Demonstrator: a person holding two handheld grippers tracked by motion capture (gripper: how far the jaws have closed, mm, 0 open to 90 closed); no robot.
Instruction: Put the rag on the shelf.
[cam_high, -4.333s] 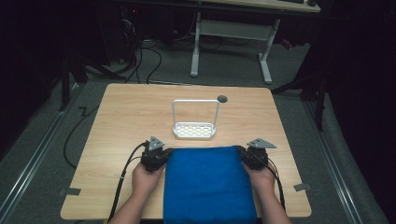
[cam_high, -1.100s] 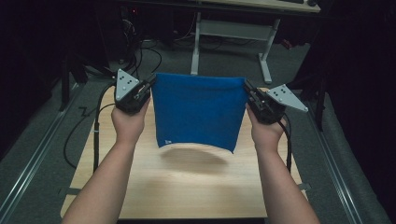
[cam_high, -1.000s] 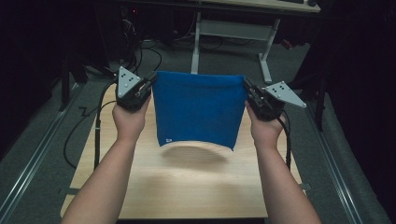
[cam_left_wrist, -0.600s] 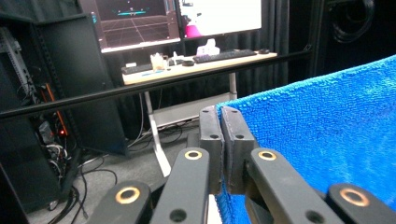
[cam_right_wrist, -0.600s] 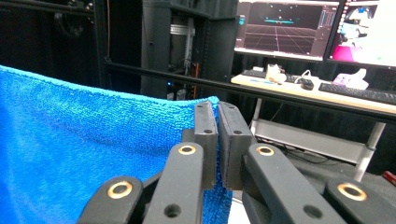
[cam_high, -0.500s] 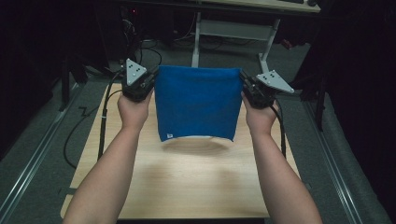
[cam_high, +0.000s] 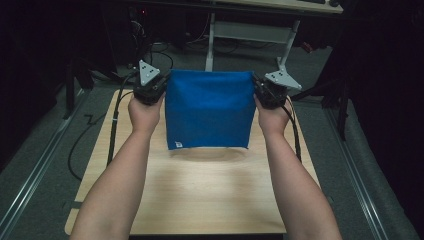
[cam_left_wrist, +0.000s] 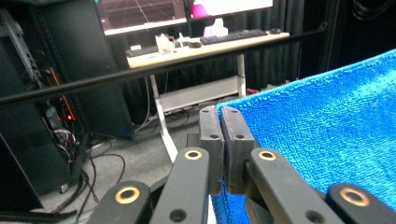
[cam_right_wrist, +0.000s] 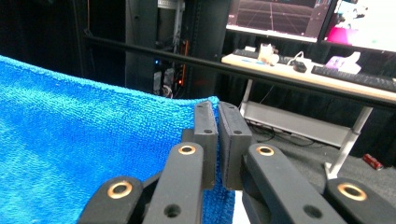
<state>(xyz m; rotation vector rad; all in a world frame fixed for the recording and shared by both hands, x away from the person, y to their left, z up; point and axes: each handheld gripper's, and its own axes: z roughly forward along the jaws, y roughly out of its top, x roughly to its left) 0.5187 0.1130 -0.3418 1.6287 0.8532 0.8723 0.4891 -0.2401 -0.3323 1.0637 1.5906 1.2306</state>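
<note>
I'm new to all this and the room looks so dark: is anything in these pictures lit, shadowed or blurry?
High view: the wooden table is lit, its surroundings nearly black, and the hanging blue towel casts a soft shadow below it. Left gripper view: the left claw and towel weave look sharp; the monitors behind glare. Right gripper view: the right claw is crisp, the desk behind softer.

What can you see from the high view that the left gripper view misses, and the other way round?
The high view alone takes in the wooden table, both forearms, the right tongs and the towel's hanging bottom edge. The left gripper view alone shows, close up, the towel's looped weave and a desk with a keyboard and lit screens behind. Both share the blue towel and the left tongs, shut on its top corner.
</note>
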